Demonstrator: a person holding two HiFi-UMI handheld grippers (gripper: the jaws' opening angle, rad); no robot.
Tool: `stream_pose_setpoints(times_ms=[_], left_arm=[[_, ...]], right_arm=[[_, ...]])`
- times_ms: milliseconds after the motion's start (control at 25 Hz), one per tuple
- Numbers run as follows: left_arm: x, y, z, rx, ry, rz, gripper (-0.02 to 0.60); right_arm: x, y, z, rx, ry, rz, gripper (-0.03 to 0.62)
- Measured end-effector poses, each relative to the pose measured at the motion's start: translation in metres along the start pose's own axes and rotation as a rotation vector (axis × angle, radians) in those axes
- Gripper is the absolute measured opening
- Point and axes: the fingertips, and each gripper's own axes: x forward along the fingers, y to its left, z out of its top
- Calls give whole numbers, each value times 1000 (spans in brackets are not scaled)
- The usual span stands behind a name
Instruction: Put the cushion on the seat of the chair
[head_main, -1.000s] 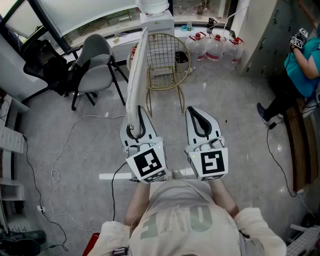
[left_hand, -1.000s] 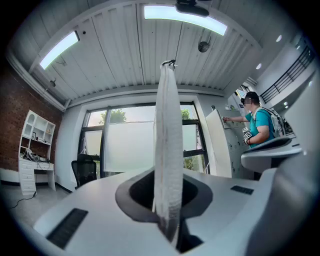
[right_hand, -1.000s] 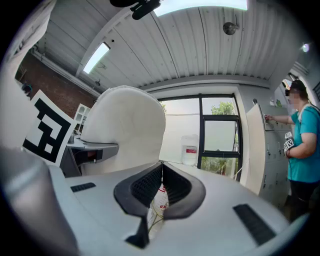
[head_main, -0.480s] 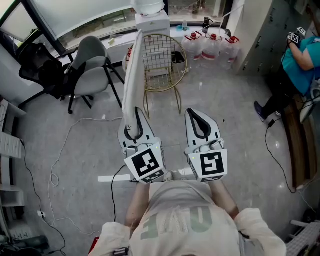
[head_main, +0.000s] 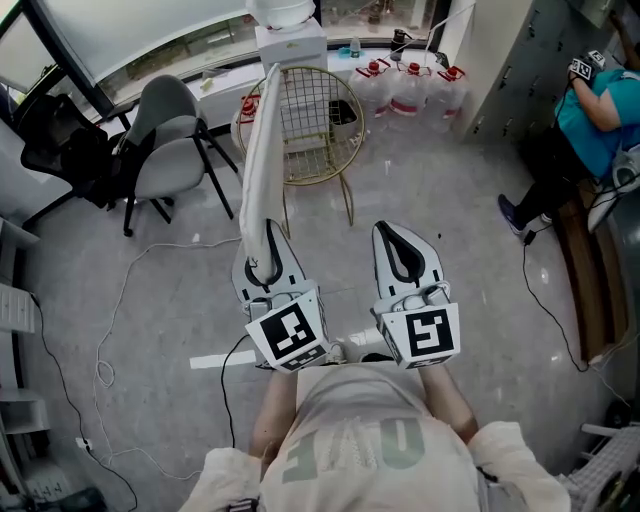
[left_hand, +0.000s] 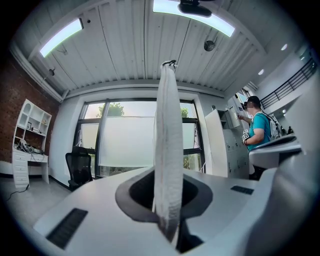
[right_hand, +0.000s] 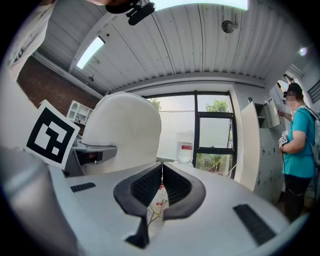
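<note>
Left hand-held gripper (head_main: 266, 240) was pinching the white cushion (head_main: 258, 155) by its lower edge. The cushion stood up edge-on from the jaws, held in the air and not on the chair. Right hand-held gripper (head_main: 403, 242) had its jaws pressed together with nothing between them.

The gold wire chair (head_main: 320, 120) stood ahead on the floor, apart from both grippers, seat unoccupied as far as I could tell. My read is the carry was done and the placement wasn't.

Risks from here:
- One-edge pinch on a tall, soft pad, so tipping it flat could peel it out of the jaws or let it flop sideways.
- No support from the right side, so the free end would swing and land where it liked.
- The high wire back and rim could snag the leading edge, leaving the cushion propped on the rim and off the seat.
- A loose cable (head_main: 120, 300) on the floor lay left of the approach path, a trip hazard.
</note>
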Motion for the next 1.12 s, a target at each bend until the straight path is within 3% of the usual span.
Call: stream_pose_setpoints(times_ms=[400,680,1120], left_arm=[[26,20,-3,-29,-27,-33,51],[52,24,-1,-22,-56,-30,51],[98,12,-17,-17,-91,-11,51]], right_arm=[[12,8,-9,-16,38,-60,17],[31,-12,-12,14,45,-98,17],[87,-27,-27,-23,-32,-6,17]])
